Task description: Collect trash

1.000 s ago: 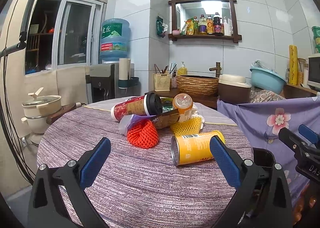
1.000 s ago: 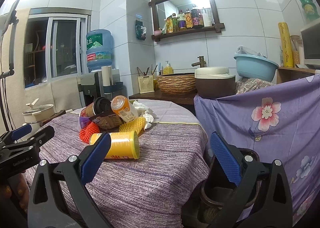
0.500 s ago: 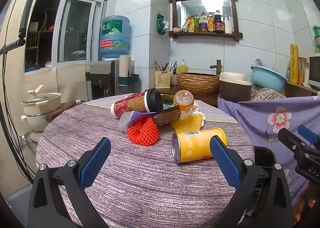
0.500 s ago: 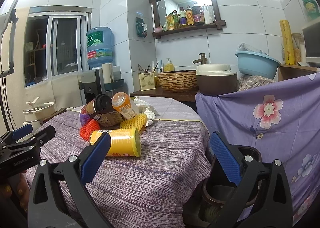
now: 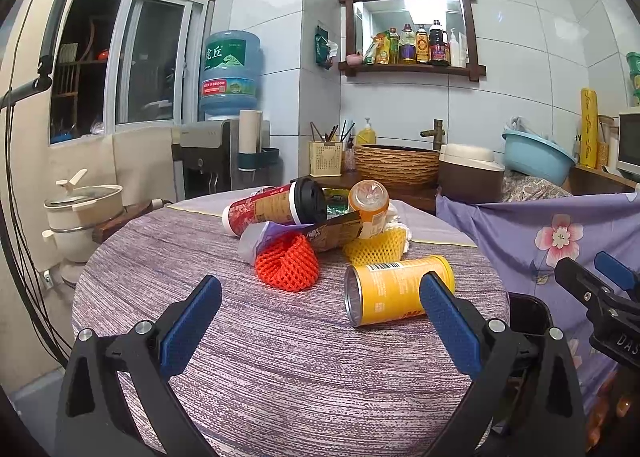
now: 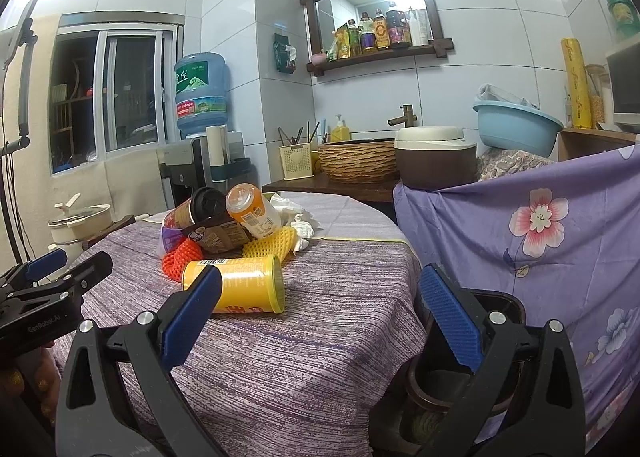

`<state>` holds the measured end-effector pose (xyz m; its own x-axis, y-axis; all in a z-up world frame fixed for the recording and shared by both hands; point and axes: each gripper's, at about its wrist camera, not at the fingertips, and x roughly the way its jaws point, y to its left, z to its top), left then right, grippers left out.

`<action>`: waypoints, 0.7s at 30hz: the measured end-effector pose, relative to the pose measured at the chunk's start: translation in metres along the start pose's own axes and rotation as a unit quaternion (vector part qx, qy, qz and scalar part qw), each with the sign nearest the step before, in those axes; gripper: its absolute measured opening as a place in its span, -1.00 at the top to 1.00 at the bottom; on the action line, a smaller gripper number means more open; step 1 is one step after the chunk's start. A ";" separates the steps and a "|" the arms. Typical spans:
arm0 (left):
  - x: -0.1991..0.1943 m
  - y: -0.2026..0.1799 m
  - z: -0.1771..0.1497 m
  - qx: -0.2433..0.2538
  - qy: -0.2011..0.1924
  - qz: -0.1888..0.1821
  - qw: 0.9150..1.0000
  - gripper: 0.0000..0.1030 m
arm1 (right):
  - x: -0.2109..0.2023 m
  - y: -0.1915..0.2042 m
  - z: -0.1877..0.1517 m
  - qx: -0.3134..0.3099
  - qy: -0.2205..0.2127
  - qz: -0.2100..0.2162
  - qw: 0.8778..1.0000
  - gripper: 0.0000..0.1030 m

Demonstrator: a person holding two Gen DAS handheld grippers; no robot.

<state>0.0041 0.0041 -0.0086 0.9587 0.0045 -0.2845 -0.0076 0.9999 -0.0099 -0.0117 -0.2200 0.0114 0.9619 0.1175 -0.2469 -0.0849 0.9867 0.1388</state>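
Note:
A heap of trash lies on the round table [image 5: 280, 357] with its purple woven cloth. A yellow can [image 5: 394, 289] [image 6: 240, 285] lies on its side nearest me. Behind it are an orange foam net [image 5: 286, 263], a yellow foam net [image 5: 376, 249], a red paper cup with a black lid [image 5: 276, 209], an orange bottle [image 5: 368, 205] [image 6: 254, 215] and a brown wrapper [image 5: 332, 233]. My left gripper [image 5: 320, 321] is open above the cloth, short of the can. My right gripper [image 6: 320, 317] is open over the table's right edge, above a dark bin [image 6: 496, 305].
White crumpled tissue [image 6: 300, 227] lies behind the heap. A chair draped in purple flowered cloth [image 6: 540, 241] stands right of the table. A counter behind holds a woven basket [image 5: 396, 165] and a rice cooker [image 5: 468, 173]. A stacked pot [image 5: 80, 217] sits at left.
Both grippers have crept slightly nearer the trash heap, so the yellow can looks a little larger. The jaws stay open and no object has moved.

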 end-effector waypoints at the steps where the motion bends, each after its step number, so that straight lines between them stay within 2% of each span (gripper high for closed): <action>1: 0.000 0.000 0.000 0.000 0.001 0.000 1.000 -0.90 | 0.000 0.000 0.000 0.000 0.001 0.000 1.000 -0.91; 21: 0.004 -0.002 -0.003 0.004 0.007 -0.002 1.000 -0.90 | 0.004 0.000 -0.002 0.001 0.009 0.004 1.000 -0.91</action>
<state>0.0067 0.0023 -0.0121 0.9545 0.0004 -0.2981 -0.0015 1.0000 -0.0035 -0.0087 -0.2189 0.0090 0.9566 0.1264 -0.2624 -0.0910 0.9855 0.1430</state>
